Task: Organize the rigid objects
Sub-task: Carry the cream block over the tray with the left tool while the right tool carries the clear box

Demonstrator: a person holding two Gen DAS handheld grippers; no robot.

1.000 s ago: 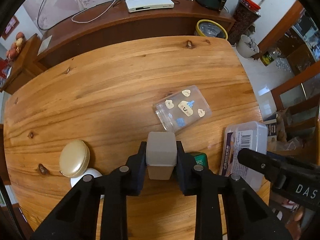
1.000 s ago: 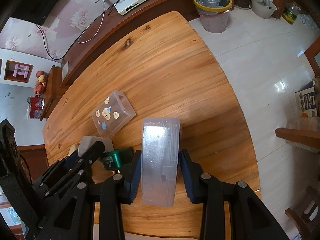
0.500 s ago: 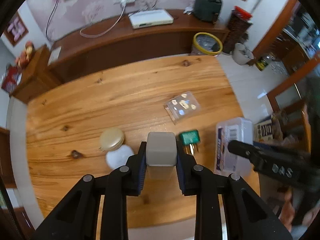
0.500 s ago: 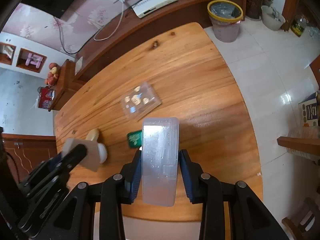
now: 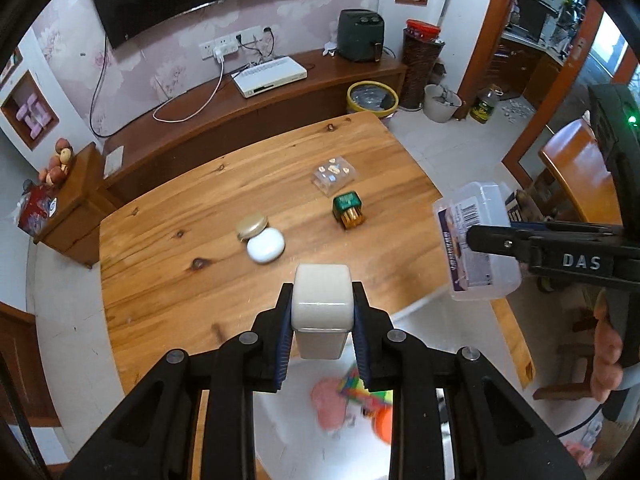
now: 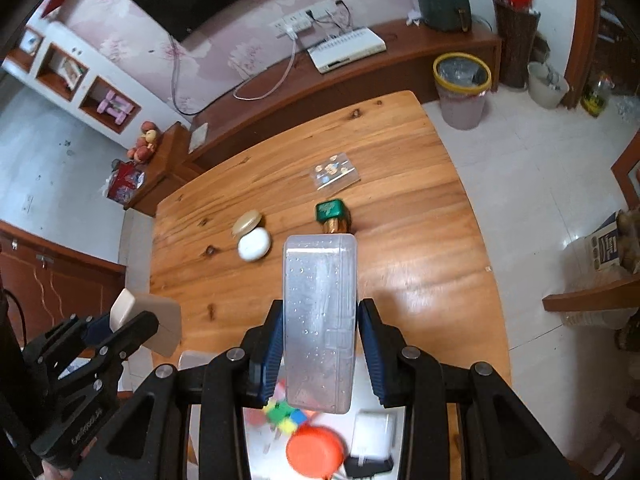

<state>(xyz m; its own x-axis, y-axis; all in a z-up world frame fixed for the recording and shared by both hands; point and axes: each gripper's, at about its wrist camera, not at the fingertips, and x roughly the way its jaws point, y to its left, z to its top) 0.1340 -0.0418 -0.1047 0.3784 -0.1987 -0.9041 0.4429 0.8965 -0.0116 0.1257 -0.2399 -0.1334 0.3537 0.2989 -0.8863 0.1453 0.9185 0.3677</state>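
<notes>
The left gripper [image 5: 322, 322] is pinching a small cream box [image 5: 322, 308] between its fingers, above the near edge of the wooden table [image 5: 200, 248]. To its right, the right gripper [image 6: 320, 344] is clamping a long clear plastic case [image 6: 320, 320]. Beyond both sets of fingertips, a white round case [image 5: 266, 245], a green-capped bottle [image 5: 349, 210] and a clear sticker box [image 5: 334, 172] are lying on the table.

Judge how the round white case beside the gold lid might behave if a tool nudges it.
The white case looks smooth and domed, so it would probably slide on the polished wooden table rather than tip. Its rounded edge might slip from flat pads. It seems to touch the gold lid, so a push could shift both.
</notes>
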